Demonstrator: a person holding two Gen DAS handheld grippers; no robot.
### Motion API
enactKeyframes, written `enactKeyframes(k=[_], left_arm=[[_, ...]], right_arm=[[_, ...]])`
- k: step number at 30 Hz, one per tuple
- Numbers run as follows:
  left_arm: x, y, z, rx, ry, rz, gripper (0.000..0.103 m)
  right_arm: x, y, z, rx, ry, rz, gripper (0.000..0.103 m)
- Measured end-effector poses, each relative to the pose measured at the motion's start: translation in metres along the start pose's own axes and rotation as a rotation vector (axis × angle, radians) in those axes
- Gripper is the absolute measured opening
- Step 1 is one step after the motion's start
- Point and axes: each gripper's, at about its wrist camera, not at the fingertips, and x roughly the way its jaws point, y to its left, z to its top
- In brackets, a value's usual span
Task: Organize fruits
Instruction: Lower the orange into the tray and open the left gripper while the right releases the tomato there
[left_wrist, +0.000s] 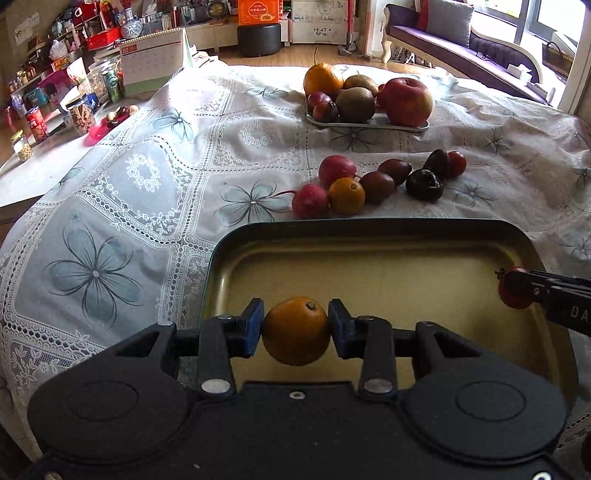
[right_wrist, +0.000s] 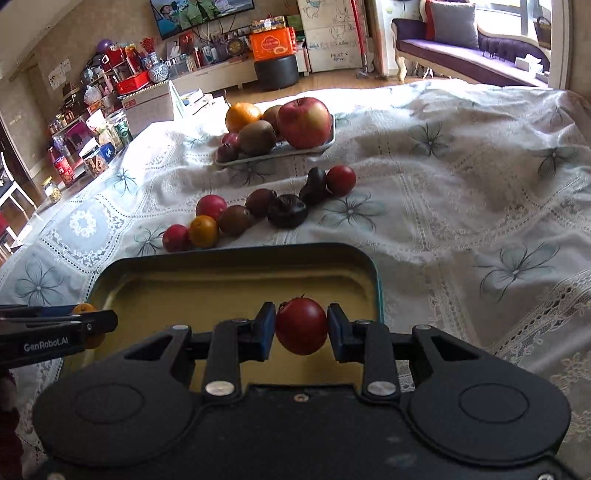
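The left tool (left_wrist: 296, 329) clamps a small orange (left_wrist: 296, 331), the right tool (right_wrist: 301, 326) a red tomato (right_wrist: 301, 326), both over the empty tin tray (left_wrist: 221, 254) at the tabletop's near edge; released from height, either could bounce out.

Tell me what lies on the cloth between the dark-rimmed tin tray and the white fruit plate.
A loose row of small fruits lies between tin tray and fruit plate, in both views.

Bright window daylight from upper right, fisheye-bent edges, sharp focus.
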Motion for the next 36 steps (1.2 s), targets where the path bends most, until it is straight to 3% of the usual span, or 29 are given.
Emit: enactKeyframes(k=[9,19,36], left_arm=[[-0.005,-0.001,-0.002,0.009,-0.029,-0.002,0.046],[-0.002,-0.004,-0.004,0.011,-0.009,-0.011,0.046],[0.001,-0.003,-0.007,-0.002,0.006,0.044,0.046]], right_arm=[[-0.005,0.001,-0.004,0.005,-0.005,0.008,0.032],[-0.005,0.001,-0.005,0.01,-0.002,0.01,0.033],[-0.009,0.006,-0.003,-0.014,-0.017,-0.018,0.033]])
